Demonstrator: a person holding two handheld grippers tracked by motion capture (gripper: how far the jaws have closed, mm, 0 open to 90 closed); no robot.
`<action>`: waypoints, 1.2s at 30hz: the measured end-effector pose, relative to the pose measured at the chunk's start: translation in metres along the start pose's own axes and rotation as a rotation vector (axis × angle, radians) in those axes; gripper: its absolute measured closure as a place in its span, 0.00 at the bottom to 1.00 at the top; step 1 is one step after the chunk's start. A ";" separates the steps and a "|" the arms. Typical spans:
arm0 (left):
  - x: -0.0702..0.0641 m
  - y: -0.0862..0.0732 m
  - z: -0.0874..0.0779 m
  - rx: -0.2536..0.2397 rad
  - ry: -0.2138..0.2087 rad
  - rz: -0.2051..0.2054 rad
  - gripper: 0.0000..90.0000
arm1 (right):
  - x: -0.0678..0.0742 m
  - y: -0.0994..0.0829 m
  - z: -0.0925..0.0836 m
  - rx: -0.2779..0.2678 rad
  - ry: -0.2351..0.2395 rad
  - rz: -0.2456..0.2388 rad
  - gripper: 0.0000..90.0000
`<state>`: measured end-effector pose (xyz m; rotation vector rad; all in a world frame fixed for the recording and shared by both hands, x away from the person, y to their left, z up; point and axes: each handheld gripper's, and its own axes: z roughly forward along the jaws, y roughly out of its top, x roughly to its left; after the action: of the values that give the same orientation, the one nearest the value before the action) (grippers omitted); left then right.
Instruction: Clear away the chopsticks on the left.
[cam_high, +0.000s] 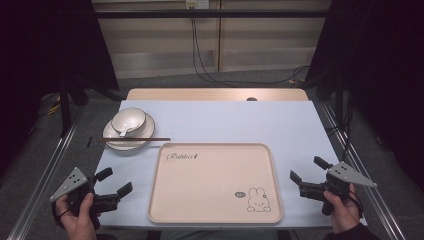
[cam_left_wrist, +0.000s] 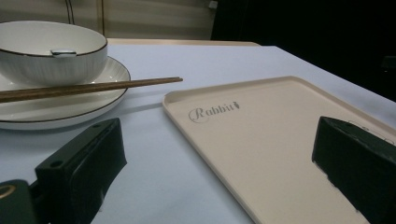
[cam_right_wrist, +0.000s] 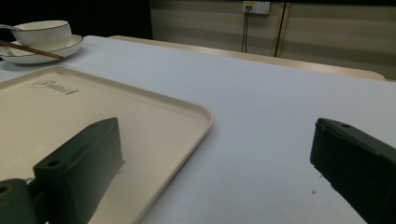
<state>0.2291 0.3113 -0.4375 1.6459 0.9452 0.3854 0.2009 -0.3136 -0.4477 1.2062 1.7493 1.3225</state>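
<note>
At the table's near left edge, the left gripper (cam_high: 114, 182) hovers with jaws spread and empty; beyond it, chopsticks (cam_high: 134, 139) rest across a plate (cam_high: 111, 137) holding a bowl (cam_high: 128, 121). A tray (cam_high: 215, 182) lies centre. The right gripper (cam_high: 308, 171) hovers, jaws apart, empty.

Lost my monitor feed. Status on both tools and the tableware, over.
Left tool open, empty, at tray's near-left corner. Right tool open, empty, right of tray. Bowl on plate, chopsticks across plate rim, untouched. Nothing in the way.
</note>
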 end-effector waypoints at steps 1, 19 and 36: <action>0.000 0.000 0.000 0.000 0.000 0.000 0.03 | 0.000 0.000 0.000 0.000 0.000 0.000 0.02; 0.019 0.015 -0.002 0.062 -0.031 0.011 0.05 | 0.002 0.000 0.002 -0.004 0.018 -0.009 0.02; 0.068 0.043 0.020 0.208 -0.119 0.124 0.07 | 0.004 0.001 0.003 0.004 0.039 -0.015 0.02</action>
<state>0.3014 0.3477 -0.4197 1.9013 0.8174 0.2759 0.2021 -0.3086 -0.4479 1.1743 1.7856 1.3433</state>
